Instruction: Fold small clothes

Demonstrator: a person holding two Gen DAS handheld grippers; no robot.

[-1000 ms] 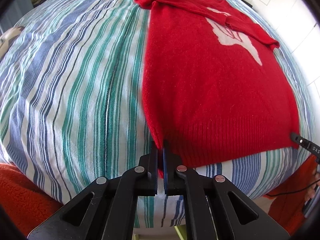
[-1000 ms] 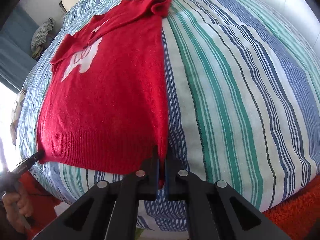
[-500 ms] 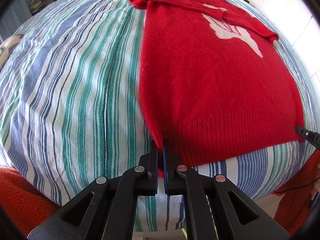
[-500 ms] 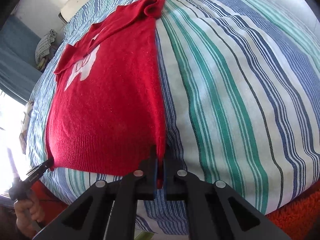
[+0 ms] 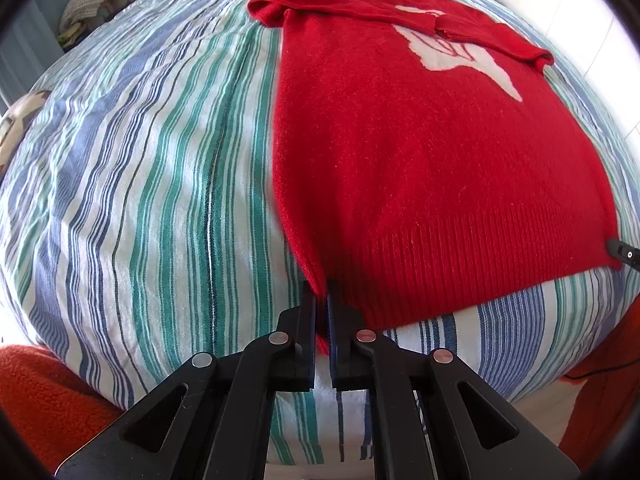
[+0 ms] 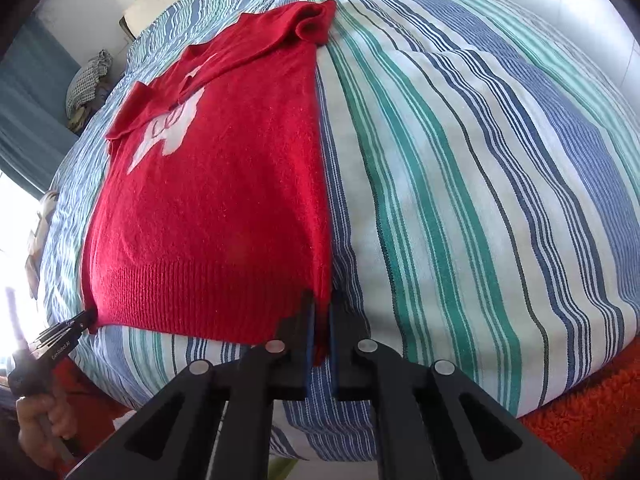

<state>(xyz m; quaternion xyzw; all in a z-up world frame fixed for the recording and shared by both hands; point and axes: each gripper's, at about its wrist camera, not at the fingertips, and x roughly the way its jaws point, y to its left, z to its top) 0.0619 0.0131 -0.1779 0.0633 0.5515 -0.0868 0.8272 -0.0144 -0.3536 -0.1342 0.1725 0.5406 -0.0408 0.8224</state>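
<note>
**Jaws clamped on both hem corners**

Left gripper (image 5: 322,300) and right gripper (image 6: 321,308) each pinch a ribbed hem corner of the red sweater (image 5: 420,152): fuzzy knit, white motif, flat on the striped bed (image 5: 140,168). Only the right view shows a hand (image 6: 38,420).

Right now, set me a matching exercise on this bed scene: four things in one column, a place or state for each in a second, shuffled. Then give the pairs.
Column one
1. left gripper
2. right gripper
3. red sweater
4. striped bedsheet

Column two
A. lies under the garment, in blue, green and white
B. shut on the hem corner that shows at the lower left in the left wrist view
C. spread flat, sleeves folded across the chest
D. shut on the hem corner that shows at the lower right in the right wrist view

Pairs: 1-B, 2-D, 3-C, 4-A
</note>
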